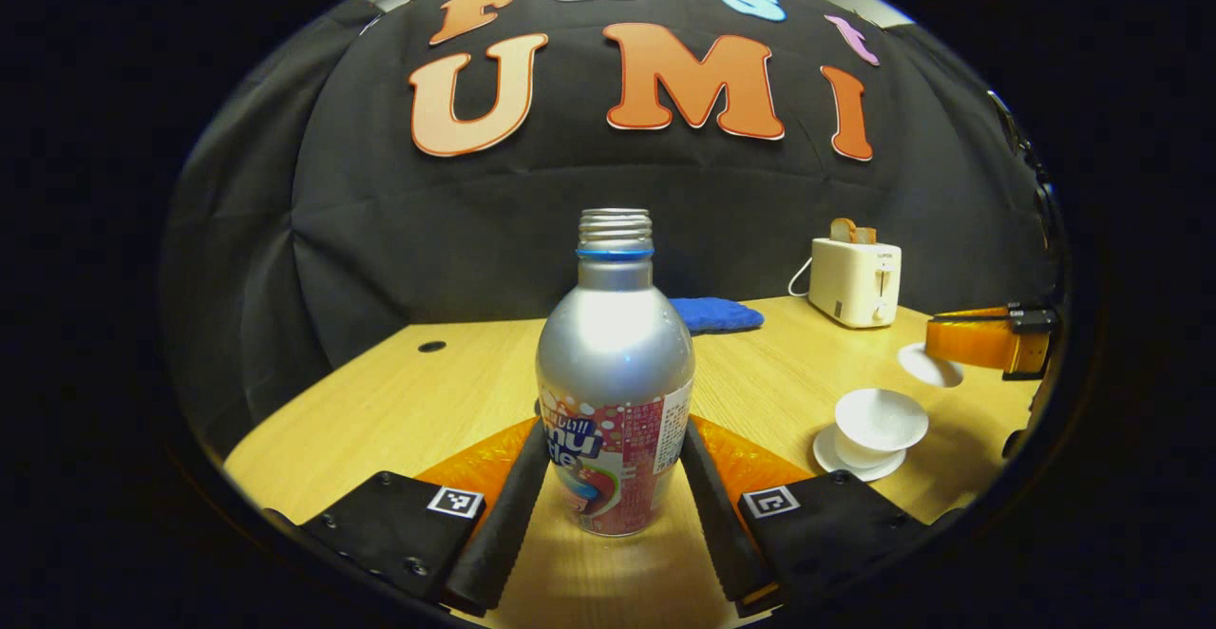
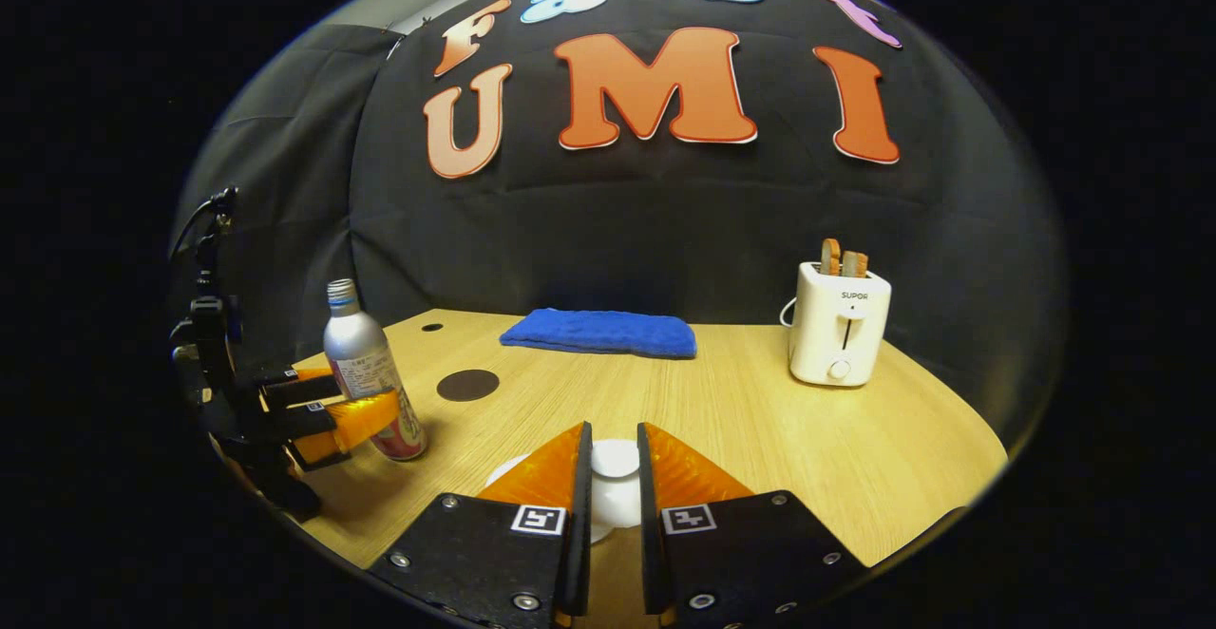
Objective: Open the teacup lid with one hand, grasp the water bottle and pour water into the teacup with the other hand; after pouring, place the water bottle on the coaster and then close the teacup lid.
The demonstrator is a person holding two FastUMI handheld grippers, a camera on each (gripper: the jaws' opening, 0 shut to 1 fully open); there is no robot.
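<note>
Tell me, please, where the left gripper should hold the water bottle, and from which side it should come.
Grip the water bottle on its wide straight body, at the label, coming level from the front. It stands upright and uncapped, and its shoulder narrows to a neck. The left gripper already has a finger on each side there.

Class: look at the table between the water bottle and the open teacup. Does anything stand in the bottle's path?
Nothing visible does. In the left gripper view the water bottle stands between the left gripper fingers, and bare table lies between it and the open teacup. The lid is held off to the side.
</note>
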